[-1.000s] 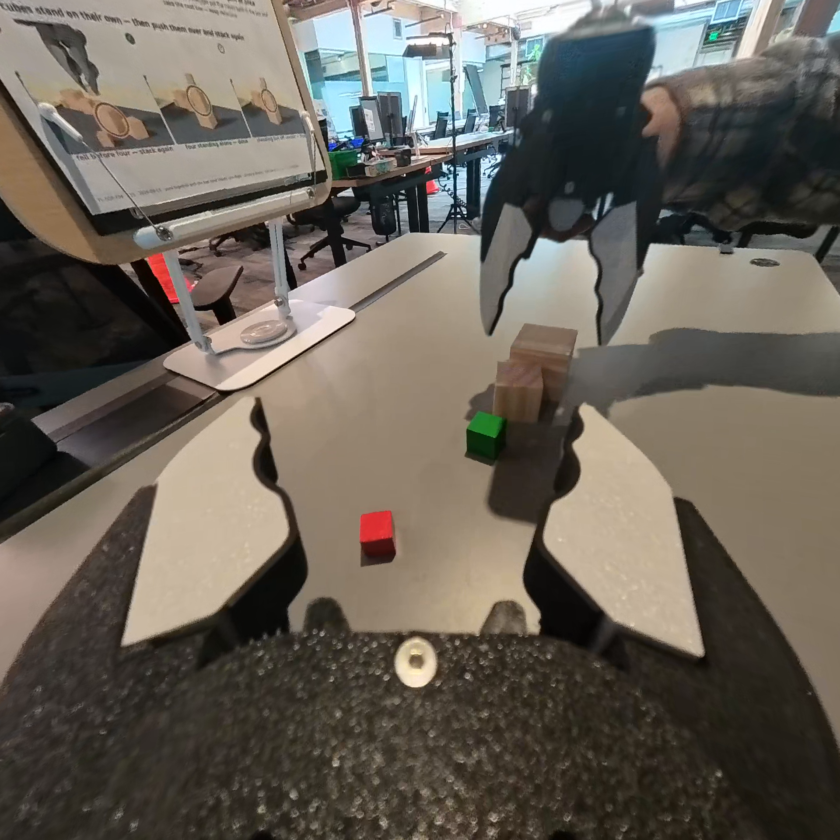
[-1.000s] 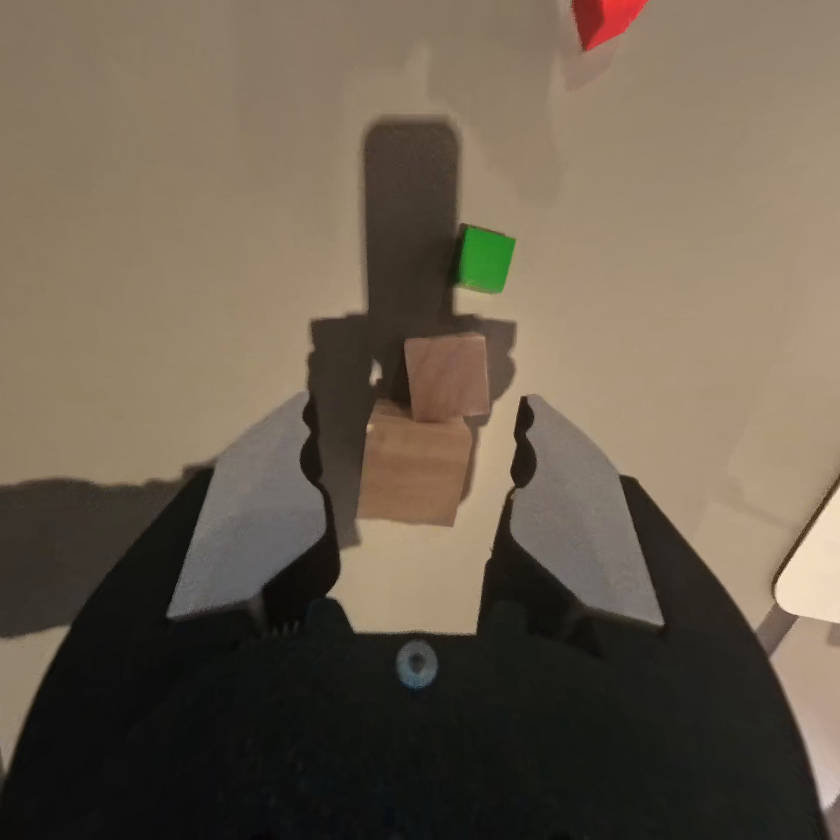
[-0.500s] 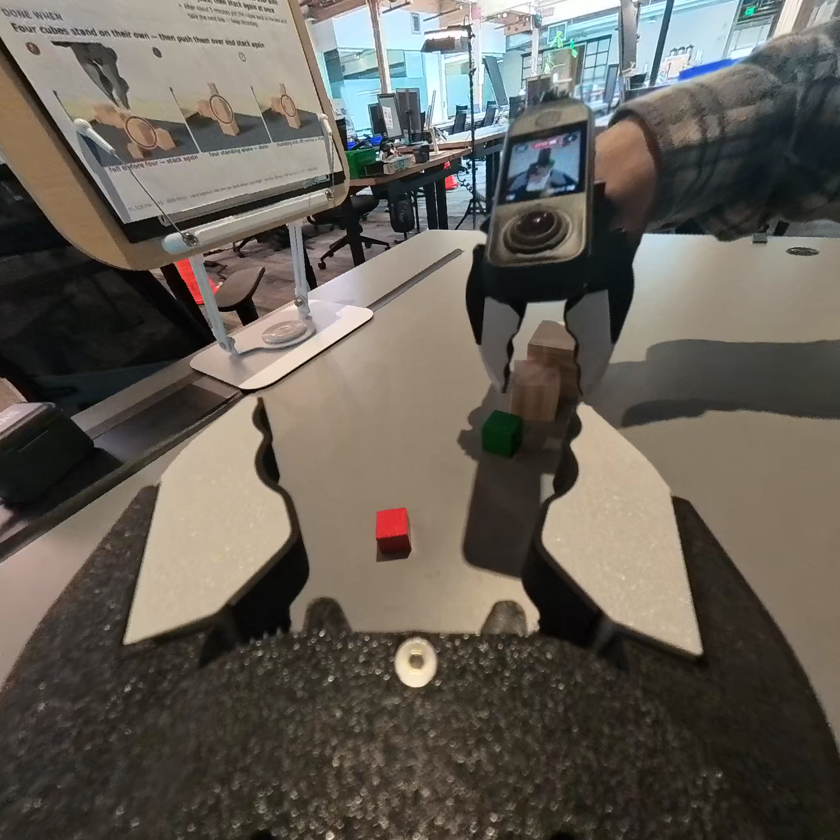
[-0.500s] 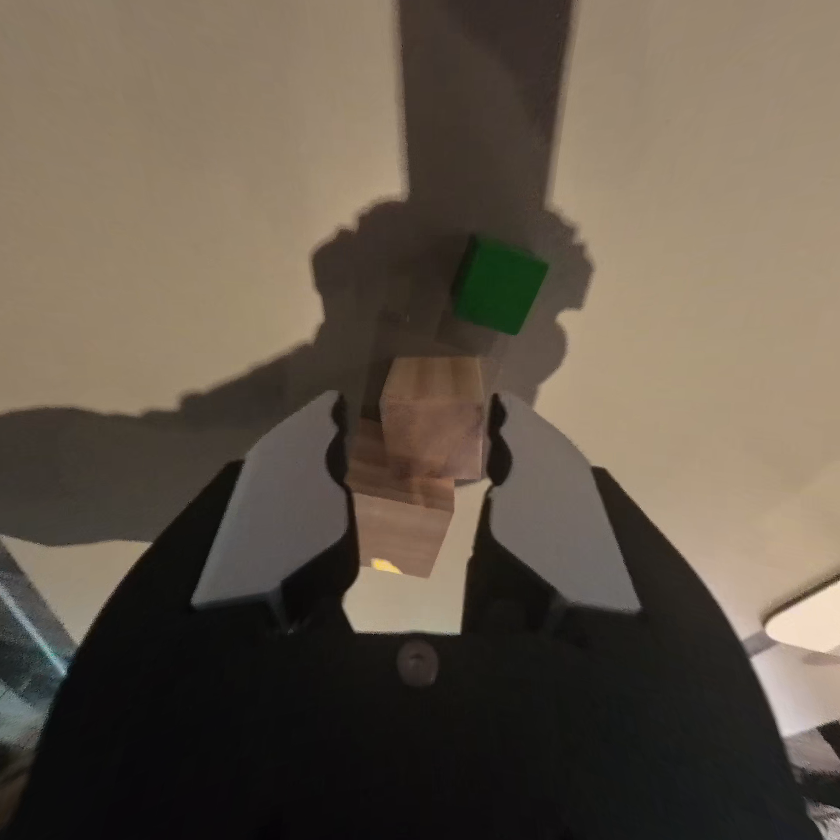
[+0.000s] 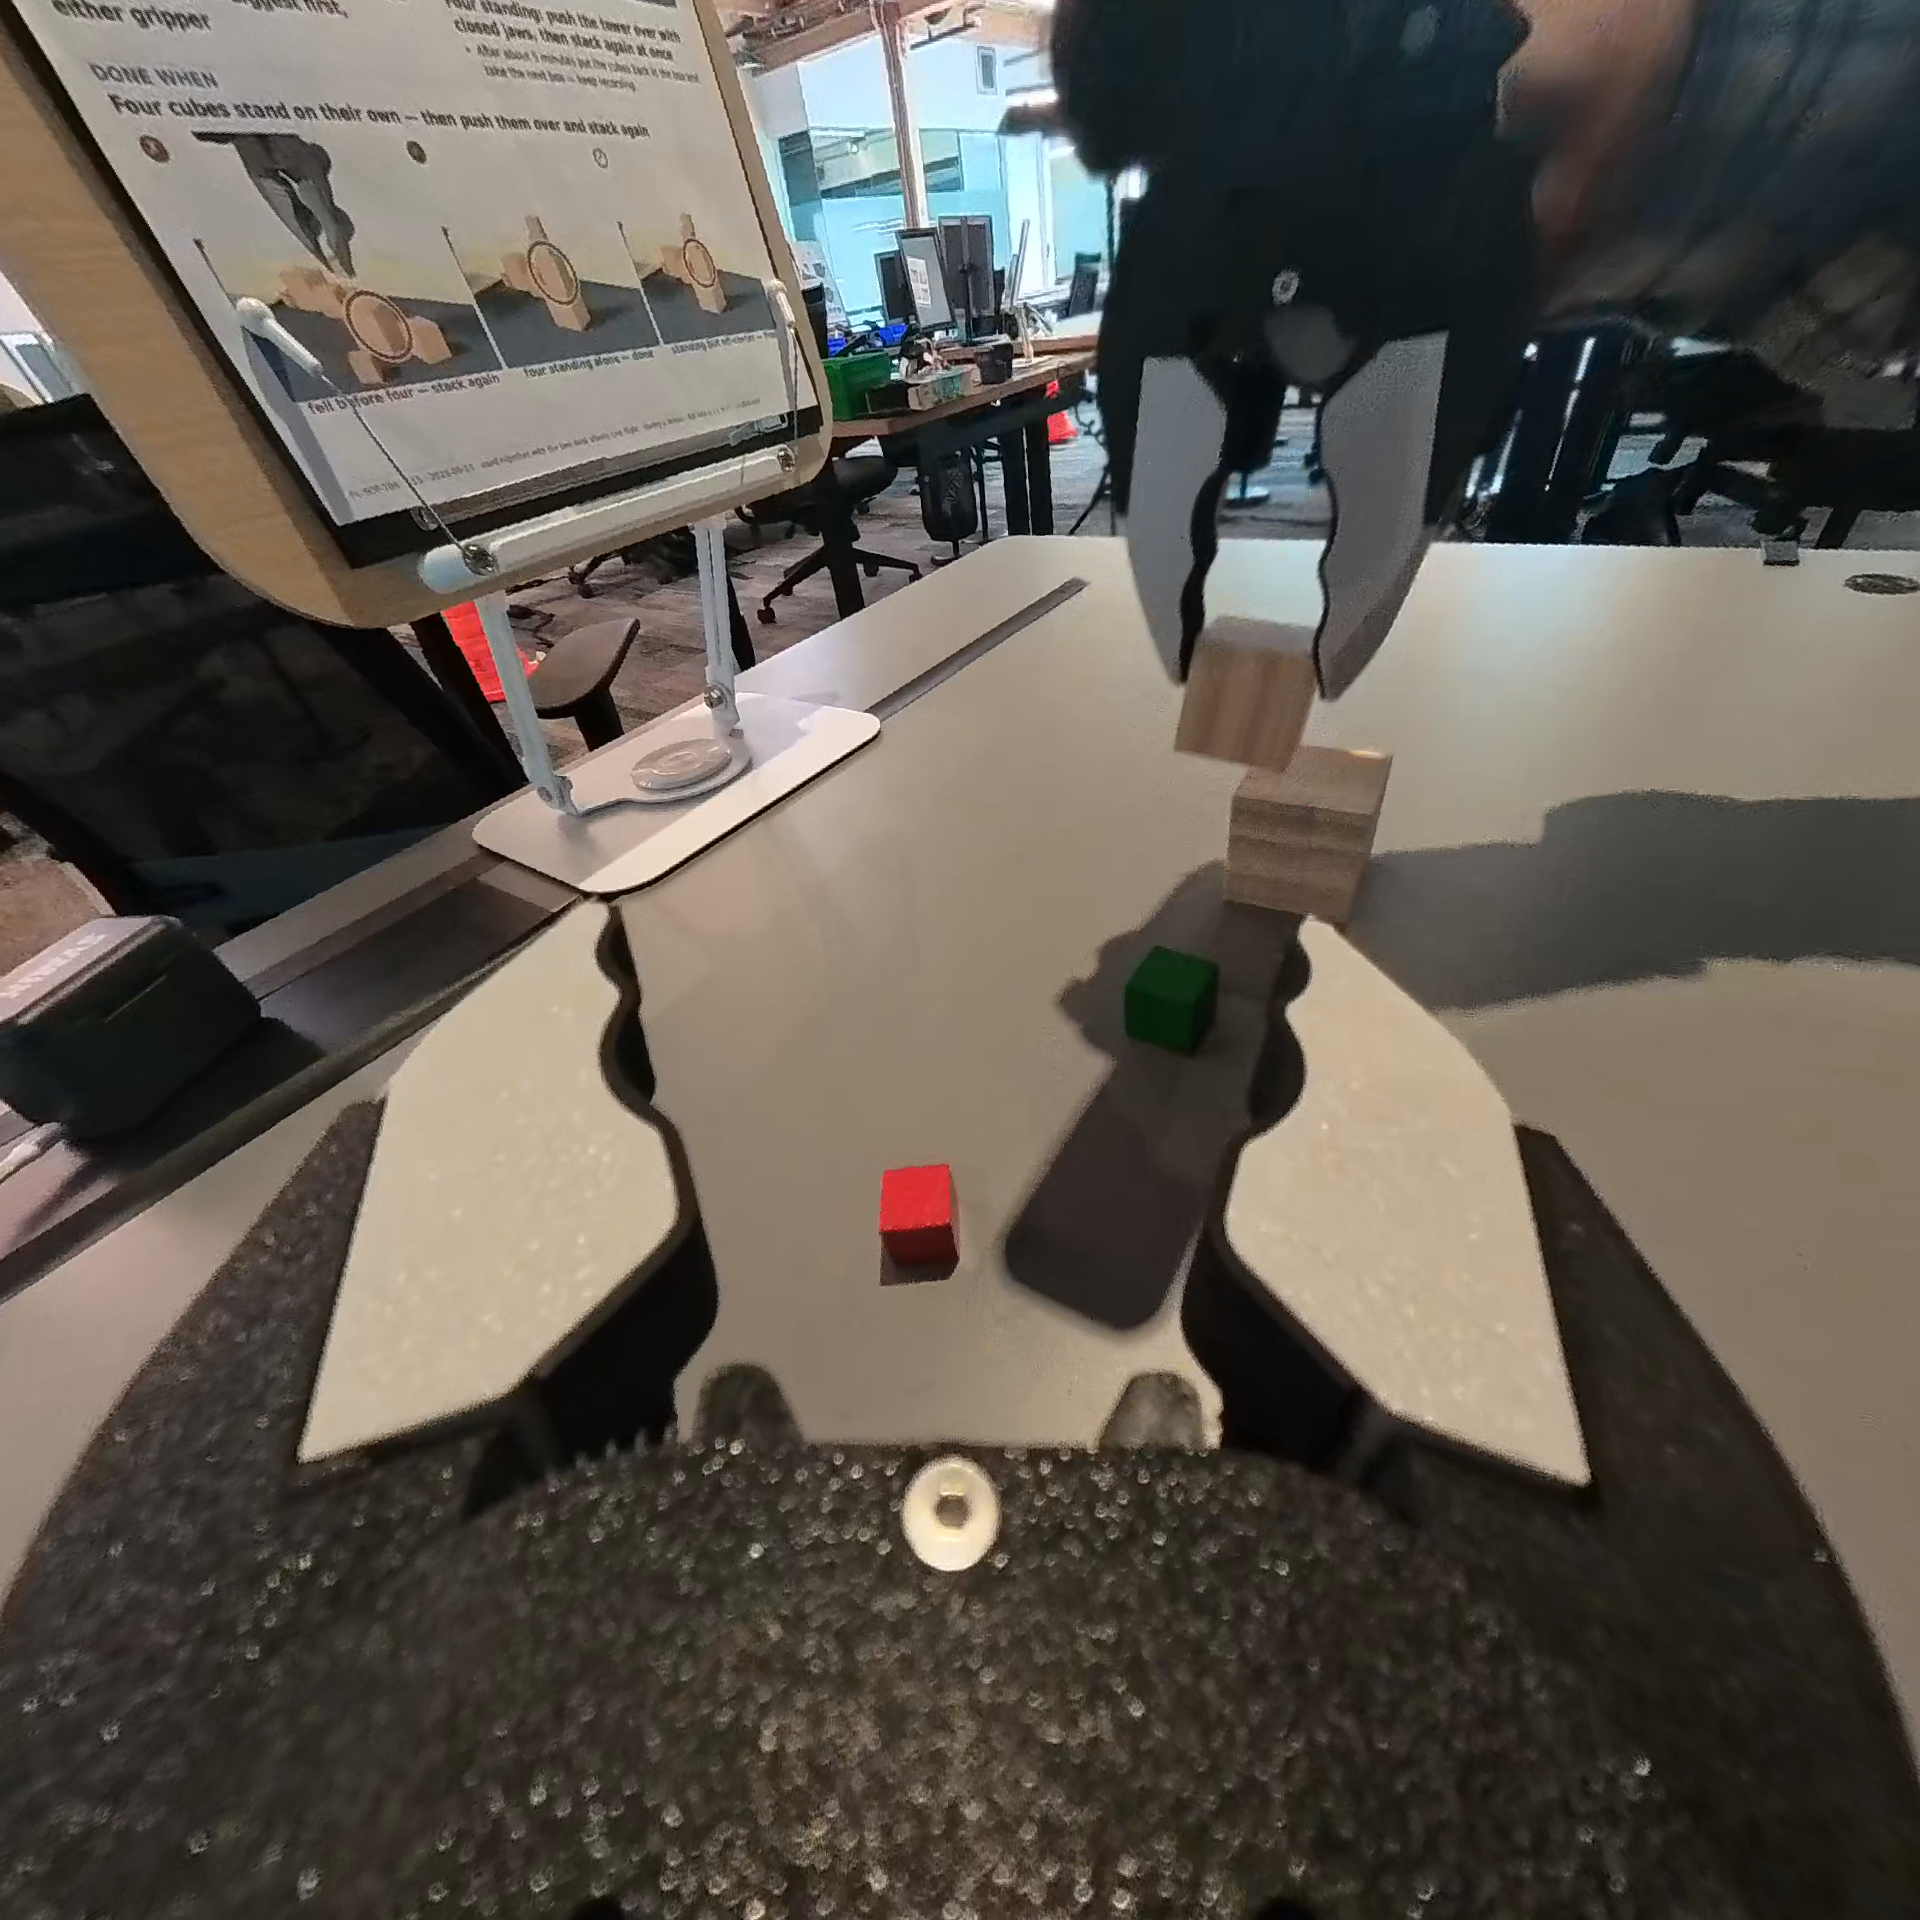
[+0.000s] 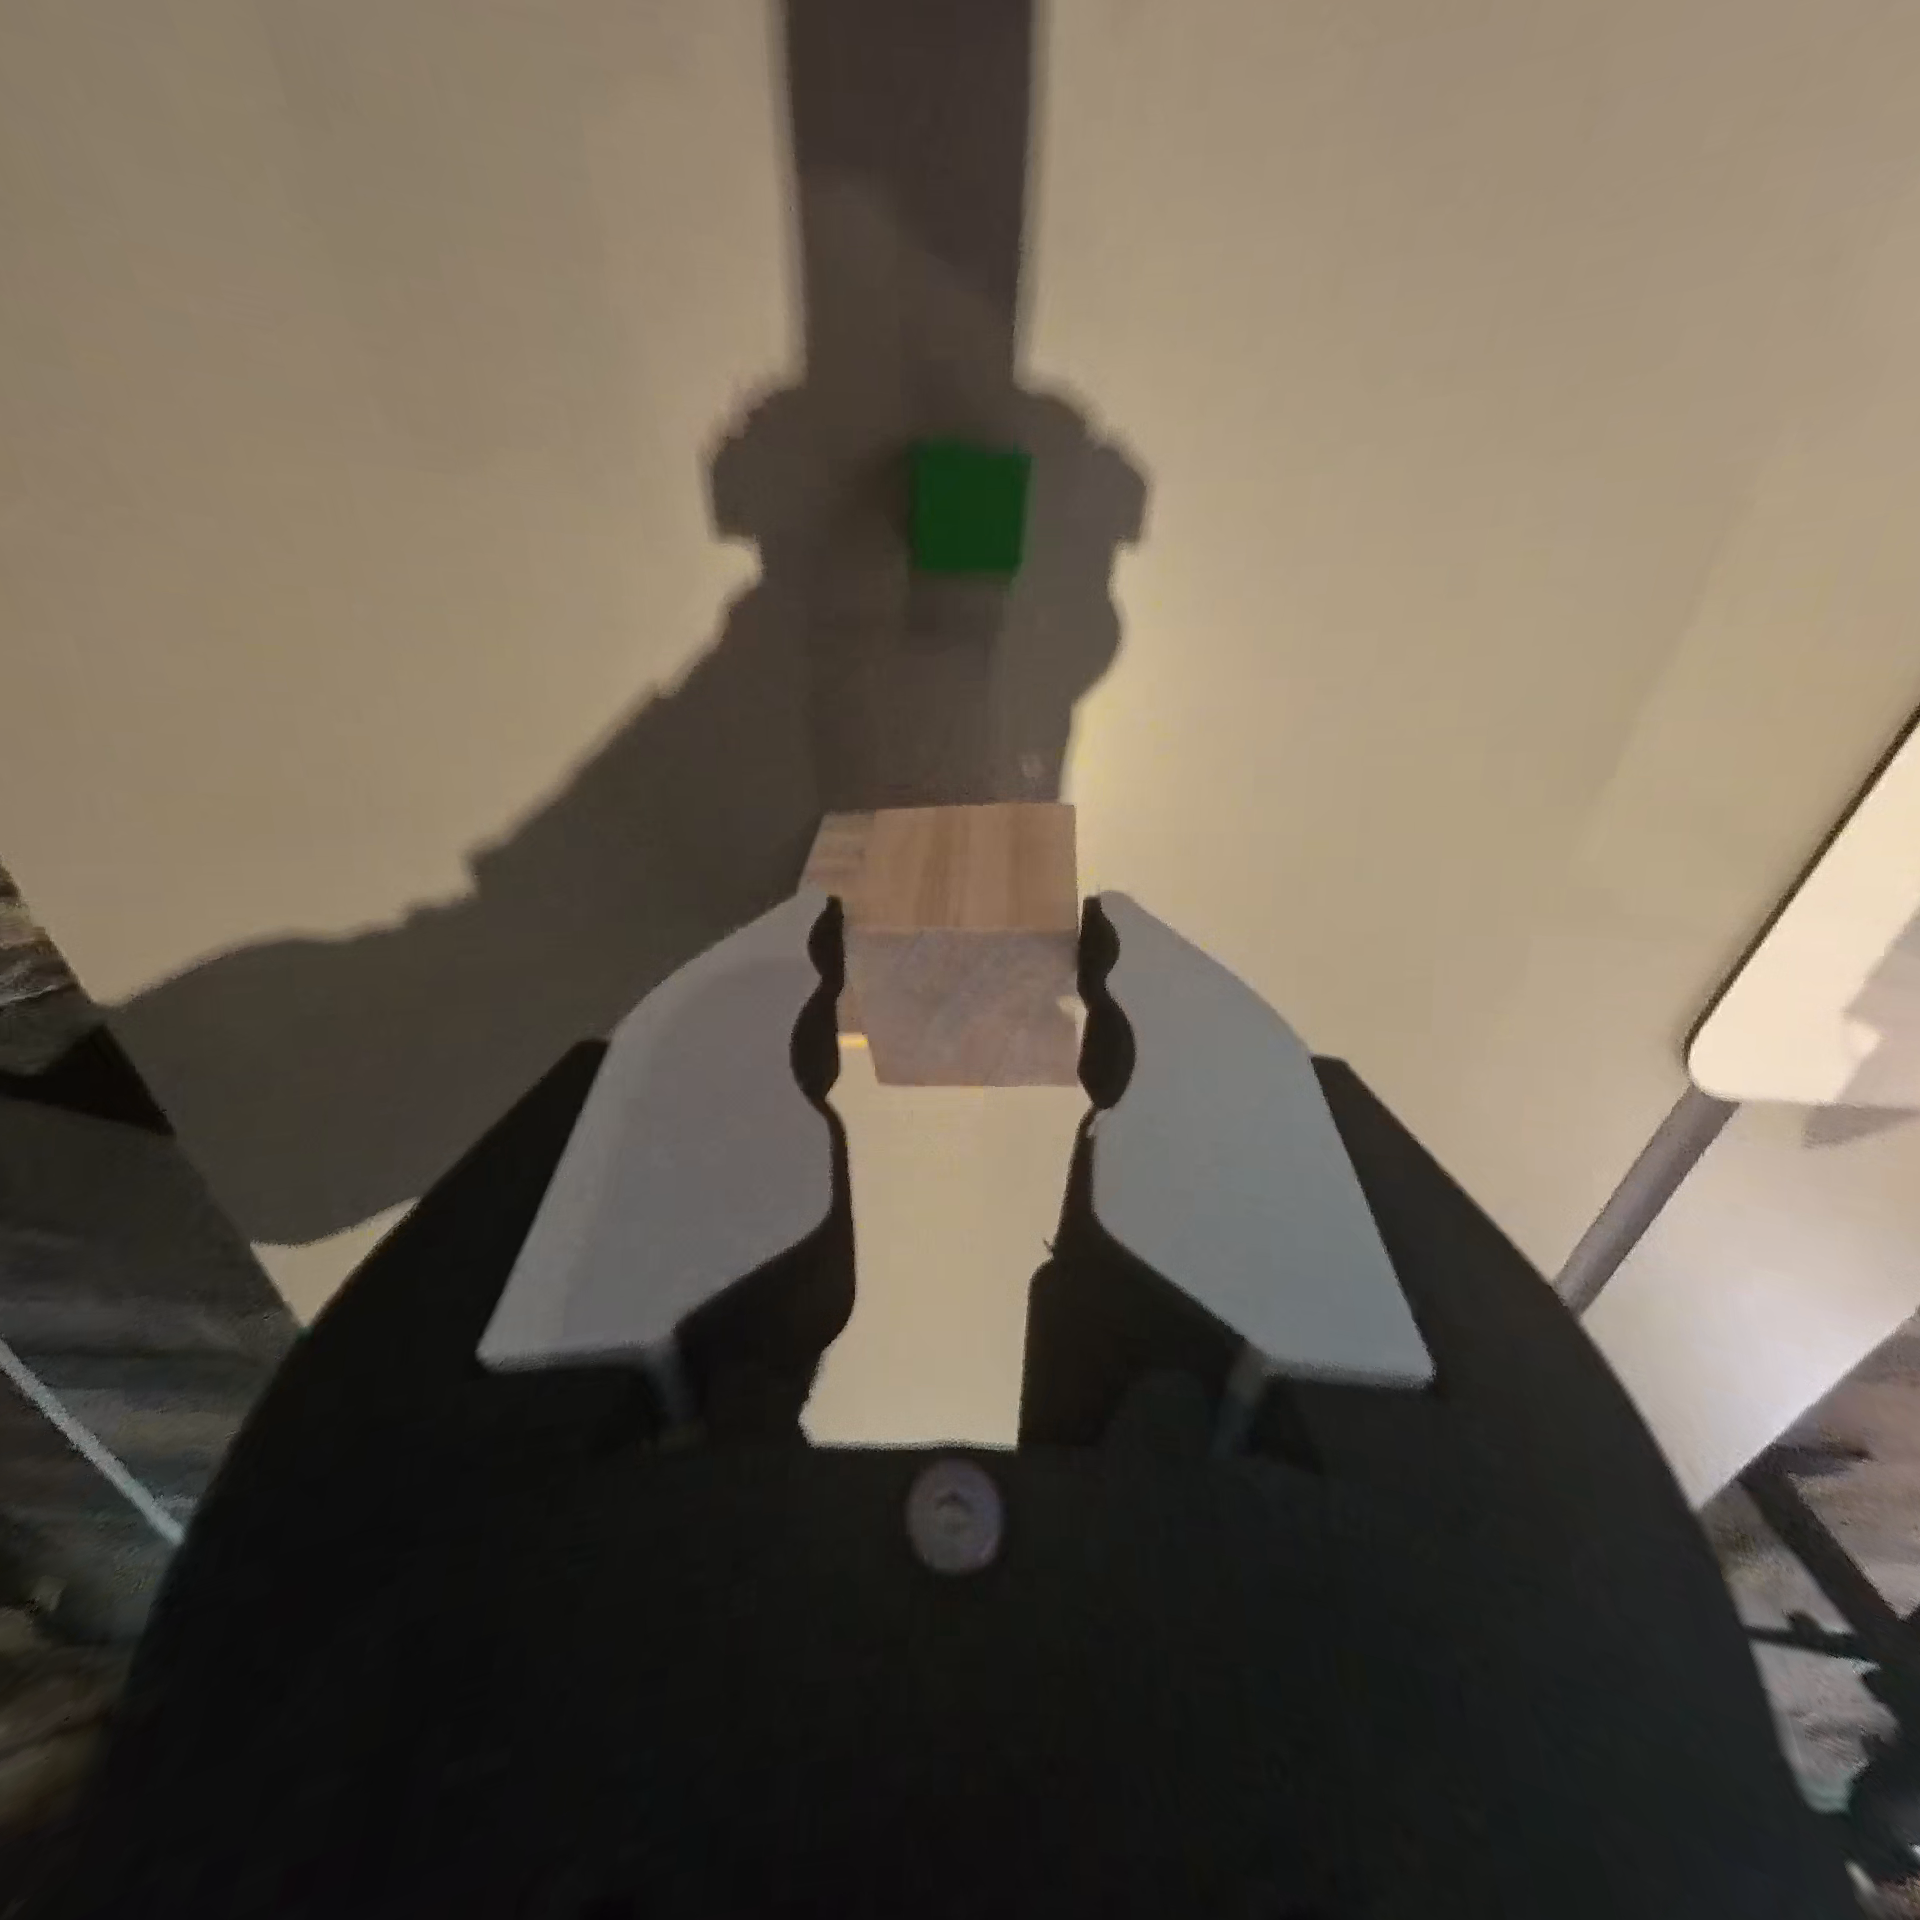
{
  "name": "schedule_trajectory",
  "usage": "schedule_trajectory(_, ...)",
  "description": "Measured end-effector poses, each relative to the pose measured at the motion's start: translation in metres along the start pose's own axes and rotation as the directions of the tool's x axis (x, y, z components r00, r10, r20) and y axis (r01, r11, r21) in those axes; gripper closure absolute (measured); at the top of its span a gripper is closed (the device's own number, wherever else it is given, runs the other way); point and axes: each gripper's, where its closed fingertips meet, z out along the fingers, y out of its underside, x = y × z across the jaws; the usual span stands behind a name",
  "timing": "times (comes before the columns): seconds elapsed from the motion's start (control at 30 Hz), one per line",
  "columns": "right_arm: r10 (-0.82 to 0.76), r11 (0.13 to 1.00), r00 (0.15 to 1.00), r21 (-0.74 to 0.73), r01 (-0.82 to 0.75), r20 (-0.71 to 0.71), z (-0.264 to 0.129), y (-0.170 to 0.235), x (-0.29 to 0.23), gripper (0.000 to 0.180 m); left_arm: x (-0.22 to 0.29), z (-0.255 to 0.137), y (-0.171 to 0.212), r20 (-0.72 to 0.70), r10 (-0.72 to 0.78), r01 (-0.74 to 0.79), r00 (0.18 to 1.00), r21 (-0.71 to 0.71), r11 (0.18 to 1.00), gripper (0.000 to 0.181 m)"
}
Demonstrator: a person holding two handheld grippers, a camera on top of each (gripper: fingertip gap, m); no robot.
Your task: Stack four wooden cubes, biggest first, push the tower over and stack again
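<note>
Your right gripper (image 5: 1252,665) pinches the smaller plain wooden cube (image 5: 1245,688) in the air, just above the larger plain cube (image 5: 1304,844) standing mid-worktop (image 5: 935,831). Your left gripper (image 5: 951,1023) is spread wide and empty, low over the near edge, with the green cube (image 5: 1170,998) and red cube (image 5: 917,1211) lying apart on the worktop before it.
</note>
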Motion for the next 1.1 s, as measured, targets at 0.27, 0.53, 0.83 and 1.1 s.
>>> schedule_trajectory(0.27, 0.063, 0.997, 0.997, -0.056, -0.06, 0.053, 0.013, 0.039, -0.016, 0.137, 0.005, 0.003, 0.002, -0.011, 0.005, -0.005, 1.0, -0.007, 1.0, 0.068)
schedule_trajectory(0.53, 0.045, 0.995, 0.996, -0.087, -0.038, 0.074, 0.024, 0.035, -0.019, 0.137, 0.004, 0.004, 0.004, -0.012, 0.003, -0.003, 1.0, -0.015, 1.0, 0.069)
schedule_trajectory(0.83, 0.035, 0.991, 0.996, -0.133, -0.024, 0.085, 0.03, 0.036, -0.018, 0.137, 0.005, 0.005, 0.004, -0.018, 0.005, -0.005, 1.0, -0.017, 1.0, 0.069)
schedule_trajectory(1.1, 0.022, 0.998, 1.0, -0.065, -0.02, 0.018, 0.022, 0.029, -0.009, 0.087, 0.004, 0.004, 0.004, -0.016, 0.001, -0.001, 1.0, -0.014, 1.0, 0.069)
